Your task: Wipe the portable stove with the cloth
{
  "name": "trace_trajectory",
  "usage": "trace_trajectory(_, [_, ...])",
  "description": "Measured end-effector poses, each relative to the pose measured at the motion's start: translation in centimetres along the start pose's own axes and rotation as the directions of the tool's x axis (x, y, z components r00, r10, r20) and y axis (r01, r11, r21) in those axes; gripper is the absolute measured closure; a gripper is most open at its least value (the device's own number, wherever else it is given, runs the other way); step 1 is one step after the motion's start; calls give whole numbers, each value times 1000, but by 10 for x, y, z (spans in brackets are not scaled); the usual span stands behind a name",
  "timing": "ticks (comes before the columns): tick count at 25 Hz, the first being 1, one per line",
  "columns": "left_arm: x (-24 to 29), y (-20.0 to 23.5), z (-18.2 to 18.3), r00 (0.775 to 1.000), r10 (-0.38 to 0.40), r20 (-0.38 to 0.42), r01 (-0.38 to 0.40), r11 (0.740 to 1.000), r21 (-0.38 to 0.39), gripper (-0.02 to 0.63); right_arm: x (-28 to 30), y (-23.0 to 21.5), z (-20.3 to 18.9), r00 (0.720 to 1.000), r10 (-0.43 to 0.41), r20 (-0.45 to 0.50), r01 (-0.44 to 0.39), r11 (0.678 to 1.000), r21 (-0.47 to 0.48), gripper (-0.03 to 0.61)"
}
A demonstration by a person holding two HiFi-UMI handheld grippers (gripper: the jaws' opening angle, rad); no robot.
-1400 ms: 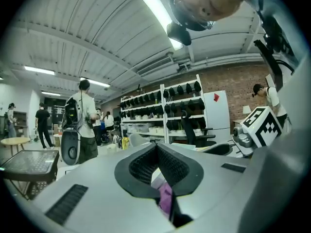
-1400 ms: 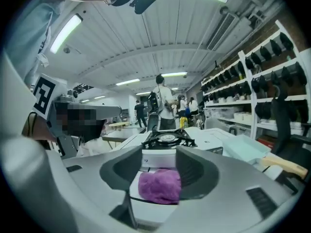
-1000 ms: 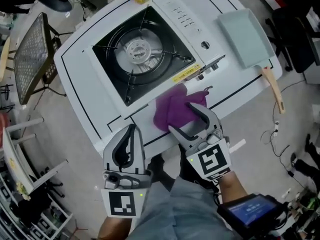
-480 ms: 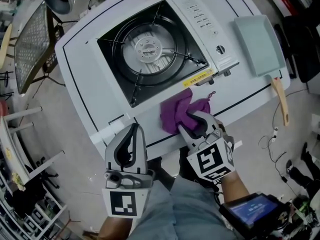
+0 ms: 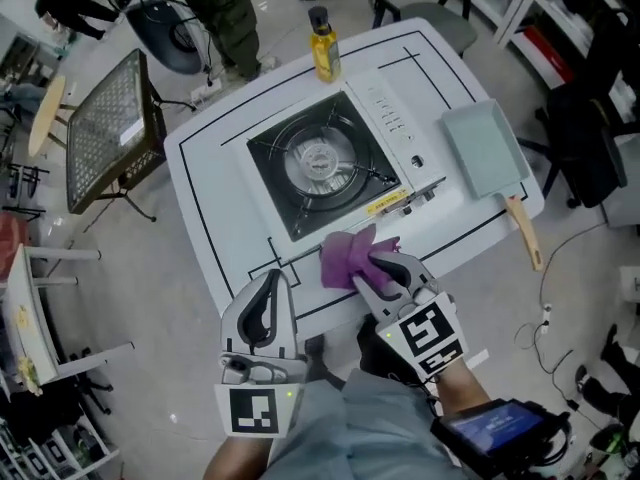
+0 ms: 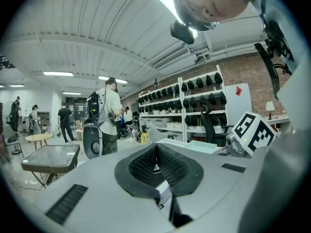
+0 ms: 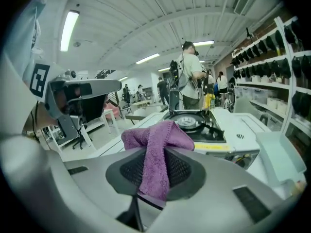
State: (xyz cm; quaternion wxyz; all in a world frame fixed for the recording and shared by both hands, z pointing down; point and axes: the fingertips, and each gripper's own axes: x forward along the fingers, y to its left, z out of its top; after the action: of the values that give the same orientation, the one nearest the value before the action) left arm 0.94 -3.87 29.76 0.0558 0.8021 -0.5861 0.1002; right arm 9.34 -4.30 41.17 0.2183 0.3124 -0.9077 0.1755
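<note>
The fingers of the right gripper [image 7: 155, 174] had just been closing and were pinched on the purple cloth [image 7: 156, 141], a fold of it squeezed between the pads and the rest bunched above them. The left gripper [image 6: 156, 160] had its fingers pressed together with nothing between them.

In the head view the cloth [image 5: 347, 258] sat in the right gripper [image 5: 371, 271] just short of the portable stove's [image 5: 330, 163] near edge, on the person's side of it, apparently not touching the stove. The left gripper [image 5: 268, 290] hung further from the stove, near the same side and left of the cloth. Beyond the stove's far corner stood a yellow bottle [image 5: 322, 46]; to the stove's right lay a pale green pan [image 5: 485, 146] with a wooden handle.

Judging by this, only the pick-up was done: the cloth was secured. The wiping itself looked wholly left to do, since the cloth had not yet reached the burner plate or the white control panel.
</note>
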Motion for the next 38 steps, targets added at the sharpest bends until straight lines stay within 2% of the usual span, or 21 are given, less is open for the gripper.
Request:
trace_trajectory(5, [-24, 1, 63, 991, 43, 128, -45, 999, 14, 595, -32, 21, 66, 995, 24, 97, -15, 996, -90, 471])
trace_trajectory(11, [-49, 4, 105, 966, 113, 231, -124, 992, 36, 595, -54, 36, 114, 981, 70, 182, -36, 983, -182, 471])
trace_trajectory(18, [-66, 21, 114, 931, 235, 279, -252, 967, 25, 595, -48, 43, 139, 965, 147, 215, -85, 959, -271, 471])
trace_trajectory(22, [-69, 36, 116, 916, 270, 296, -296, 954, 46, 595, -27, 54, 139, 959, 203, 196, -140, 946, -292, 471])
trace_trajectory(27, [-58, 71, 88, 921, 314, 232, -322, 947, -3, 595, 15, 67, 120, 962, 249, 115, -211, 939, -270, 471])
trace_trajectory(29, [-49, 85, 69, 928, 324, 182, -326, 945, -22, 595, 35, 69, 107, 962, 262, 73, -236, 938, -253, 471])
trace_trajectory(33, [-31, 104, 34, 947, 304, 108, -298, 952, -63, 595, 69, 72, 71, 962, 273, -27, -273, 942, -197, 471])
trace_trajectory(38, [-11, 128, -25, 957, 289, -11, -289, 952, -99, 595, 107, 66, 33, 961, 254, -111, -272, 943, -191, 471])
